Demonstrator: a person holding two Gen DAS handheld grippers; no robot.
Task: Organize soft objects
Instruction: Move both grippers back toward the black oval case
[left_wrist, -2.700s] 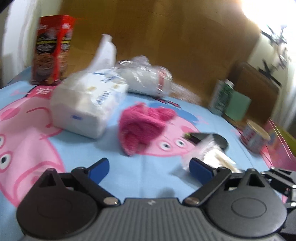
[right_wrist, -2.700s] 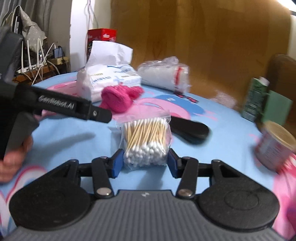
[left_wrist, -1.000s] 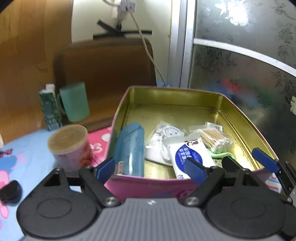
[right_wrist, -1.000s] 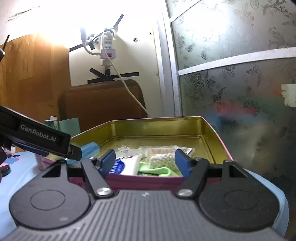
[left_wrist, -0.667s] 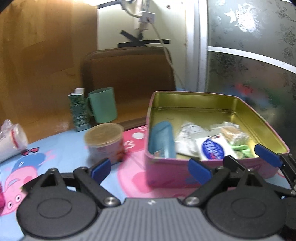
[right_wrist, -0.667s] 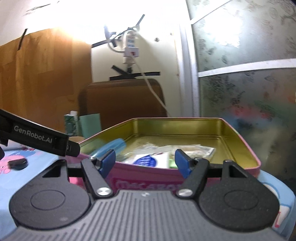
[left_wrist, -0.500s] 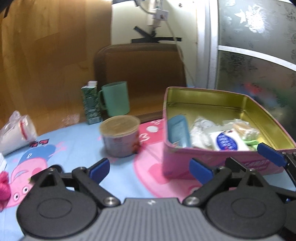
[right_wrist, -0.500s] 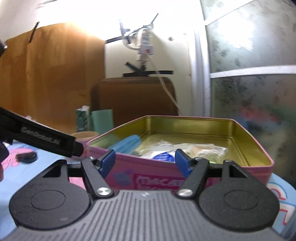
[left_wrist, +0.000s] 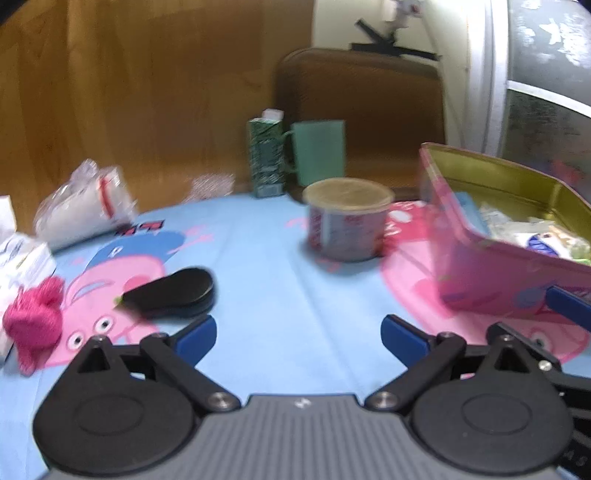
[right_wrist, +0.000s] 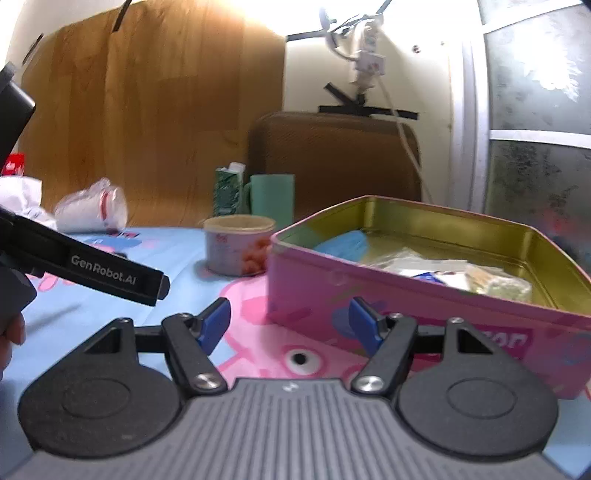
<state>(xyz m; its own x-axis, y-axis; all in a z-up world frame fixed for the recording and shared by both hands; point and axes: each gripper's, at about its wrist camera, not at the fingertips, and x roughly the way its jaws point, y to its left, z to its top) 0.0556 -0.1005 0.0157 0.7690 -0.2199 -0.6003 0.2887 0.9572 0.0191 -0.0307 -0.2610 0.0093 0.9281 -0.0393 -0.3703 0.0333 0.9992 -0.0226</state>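
Pink knit item (left_wrist: 33, 325), fuzzy, crumpled, lying on blue cloth (left_wrist: 288, 295).

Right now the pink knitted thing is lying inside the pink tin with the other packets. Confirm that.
Not quite. The pink knitted thing is not inside the pink tin; it lies out on the blue cartoon cloth, near the black oval case, far from the tin. The left wrist view shows this. The other packets do lie in the tin.
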